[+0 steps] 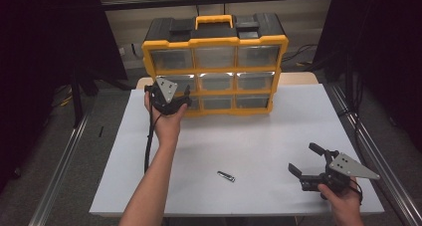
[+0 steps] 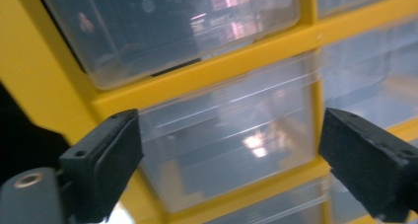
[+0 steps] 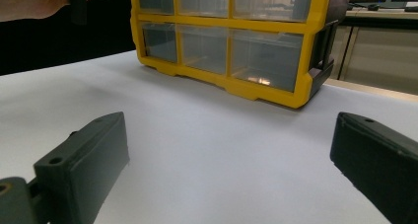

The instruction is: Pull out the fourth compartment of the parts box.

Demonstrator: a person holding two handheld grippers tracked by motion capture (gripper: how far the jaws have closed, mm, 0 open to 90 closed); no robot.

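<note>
A yellow and black drawer cabinet [image 1: 215,66] with clear drawers in three rows stands at the table's far middle. My left gripper [image 1: 170,97] is held up against its left column and is open. In the left gripper view the left gripper [image 2: 229,145] frames the middle-left clear drawer [image 2: 226,130]; I cannot tell whether the jaws touch it. My right gripper [image 1: 304,159] hovers open over the near right of the table, empty. The right gripper view has the right gripper [image 3: 226,150] pointing towards the cabinet [image 3: 222,36] from well back. A small metal clip-like object [image 1: 226,176] lies on the table's near middle.
The white table [image 1: 259,136] ends at edges on every side, with metal rails on the floor to its left and right. Dark curtains hang on both sides. The person's left hand [image 3: 29,2] appears at the top left of the right gripper view.
</note>
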